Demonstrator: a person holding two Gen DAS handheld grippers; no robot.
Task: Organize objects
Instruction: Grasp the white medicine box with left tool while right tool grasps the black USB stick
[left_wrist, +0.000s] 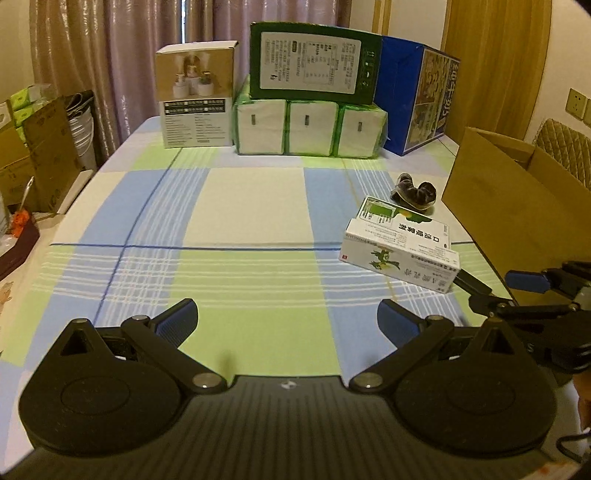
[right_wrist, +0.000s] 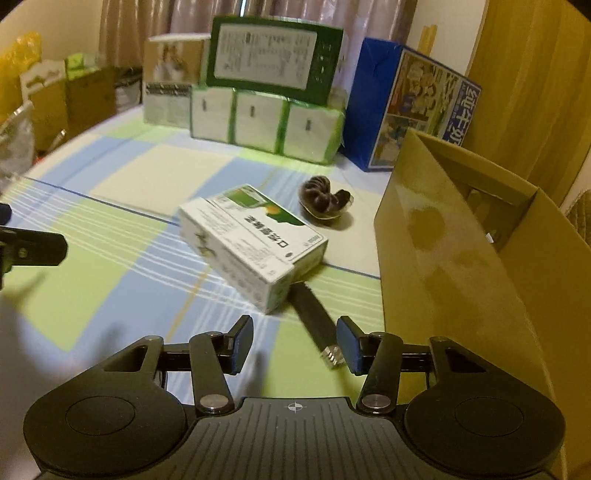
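A white and green medicine box (left_wrist: 400, 243) (right_wrist: 251, 243) lies flat on the checked tablecloth at the right. Behind it sits a dark scrunchie-like object (left_wrist: 415, 192) (right_wrist: 325, 201). A flat black strap with a metal end (right_wrist: 314, 325) pokes out from under the box, and its dark end shows past the box (left_wrist: 472, 282). An open brown cardboard box (left_wrist: 517, 206) (right_wrist: 461, 236) stands at the right. My left gripper (left_wrist: 286, 323) hovers open over bare cloth, left of the medicine box. My right gripper (right_wrist: 293, 345) is open just short of the strap's metal end and shows at the right edge (left_wrist: 532, 291).
Along the back of the table stand a beige product box (left_wrist: 197, 96), three green-wrapped tissue packs (left_wrist: 310, 127) with a green carton (left_wrist: 314, 64) on top, and a blue carton (left_wrist: 417, 99). Cardboard boxes and clutter (left_wrist: 33, 155) sit off the left table edge.
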